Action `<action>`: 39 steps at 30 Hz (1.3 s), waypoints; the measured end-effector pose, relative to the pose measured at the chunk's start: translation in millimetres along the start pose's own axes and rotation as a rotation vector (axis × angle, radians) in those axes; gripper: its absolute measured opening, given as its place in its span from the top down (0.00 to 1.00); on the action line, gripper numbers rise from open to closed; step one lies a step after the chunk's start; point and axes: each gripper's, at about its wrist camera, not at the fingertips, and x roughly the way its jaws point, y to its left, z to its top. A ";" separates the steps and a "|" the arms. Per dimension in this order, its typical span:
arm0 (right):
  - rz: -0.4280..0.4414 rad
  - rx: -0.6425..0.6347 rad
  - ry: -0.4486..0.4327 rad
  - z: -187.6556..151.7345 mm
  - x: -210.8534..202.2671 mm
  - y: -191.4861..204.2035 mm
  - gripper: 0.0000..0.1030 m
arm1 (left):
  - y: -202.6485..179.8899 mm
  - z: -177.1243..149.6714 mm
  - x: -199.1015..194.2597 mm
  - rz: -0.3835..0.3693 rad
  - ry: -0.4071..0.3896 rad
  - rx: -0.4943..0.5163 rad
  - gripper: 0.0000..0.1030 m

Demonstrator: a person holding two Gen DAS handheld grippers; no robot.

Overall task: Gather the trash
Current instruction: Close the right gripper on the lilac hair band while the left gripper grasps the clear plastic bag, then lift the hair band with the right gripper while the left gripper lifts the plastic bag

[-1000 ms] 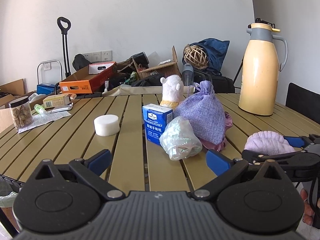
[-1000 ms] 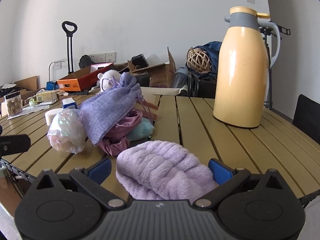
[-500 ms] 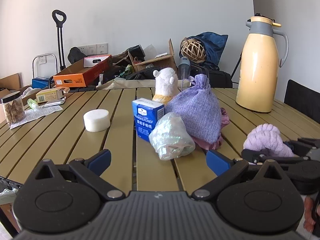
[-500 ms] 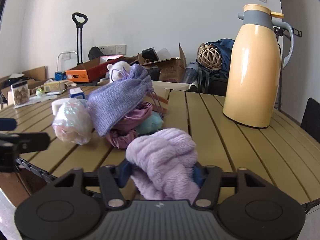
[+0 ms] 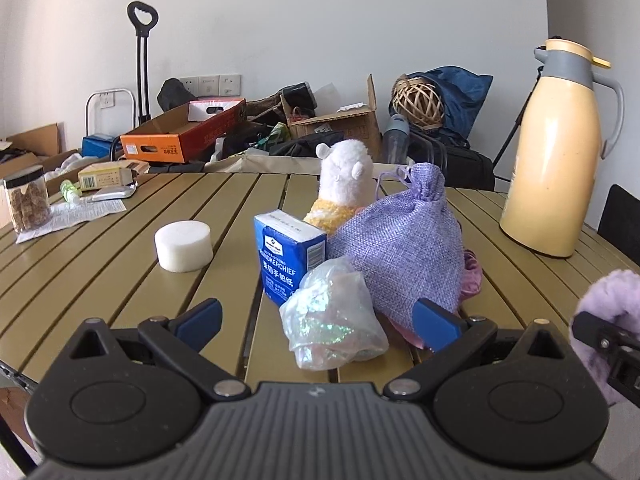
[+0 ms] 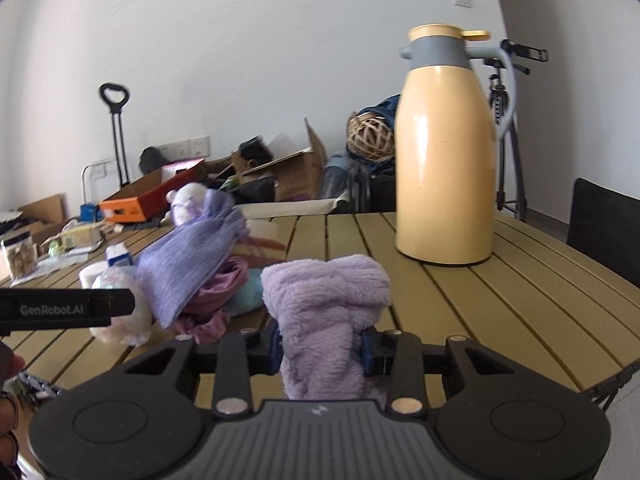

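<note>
Both cameras sit low at the table's [image 5: 132, 280] near edge, looking across it. Both see the purple bag [image 5: 400, 248] and the yellow jug [image 6: 446, 160].

Fluffy purple cloth [image 5: 612, 300] edge-cropped; pouch [image 6: 192, 256] blurred

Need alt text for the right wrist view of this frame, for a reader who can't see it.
The right gripper is shut on a fluffy lilac cloth above the slatted table. A yellow thermos jug stands behind it on the right; a purple drawstring pouch lies on the left.
</note>
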 end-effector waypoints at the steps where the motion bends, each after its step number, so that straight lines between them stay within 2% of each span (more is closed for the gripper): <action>1: -0.008 0.007 -0.002 0.0 -0.3 -2.5 0.67 | 0.8 0.6 2.6 -0.007 0.003 -0.018 0.00; 5: -0.029 0.019 0.009 -1.7 0.7 -10.0 0.66 | 2.7 3.1 10.7 -0.003 0.005 -0.065 0.04; 11: -0.034 0.025 0.007 -1.9 -0.5 -13.4 0.66 | -1.7 3.3 19.6 -0.002 0.029 -0.064 0.26; 16: -0.024 0.021 0.003 -2.1 -3.6 -11.1 0.66 | -1.8 2.1 20.5 -0.018 0.041 -0.052 0.55; 19: -0.019 0.018 0.000 -2.3 -5.6 -8.6 0.66 | -0.2 1.8 17.9 -0.023 0.034 -0.048 0.63; 30: 0.021 0.009 -0.014 -3.2 -14.8 -0.1 0.66 | 5.5 3.4 -8.7 -0.037 -0.001 -0.015 0.65; 39: 0.080 0.002 -0.074 -2.8 -43.0 10.7 0.66 | 18.6 3.5 -48.9 -0.039 -0.049 -0.034 0.64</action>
